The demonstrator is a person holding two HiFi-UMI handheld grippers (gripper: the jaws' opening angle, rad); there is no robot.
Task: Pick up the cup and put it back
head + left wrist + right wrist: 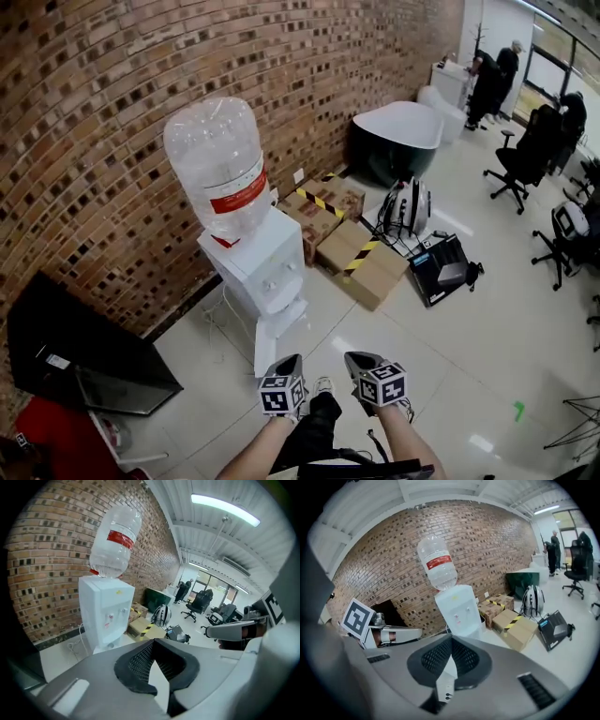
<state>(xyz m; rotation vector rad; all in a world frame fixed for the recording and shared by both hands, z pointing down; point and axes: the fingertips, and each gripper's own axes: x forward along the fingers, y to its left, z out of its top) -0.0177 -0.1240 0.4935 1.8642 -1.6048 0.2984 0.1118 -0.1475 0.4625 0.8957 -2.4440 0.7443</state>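
No cup shows in any view. A white water dispenser with a big clear bottle upside down on top stands against the brick wall; it also appears in the left gripper view and the right gripper view. My left gripper and right gripper are held side by side low in the head view, a short way in front of the dispenser. Both point toward it. The left gripper has its jaws together with nothing between them. So does the right gripper.
Taped cardboard boxes lie on the floor right of the dispenser, with a black case and a white helmet-like object beyond. A black panel leans at the left. Office chairs, a dark tub and people stand far back.
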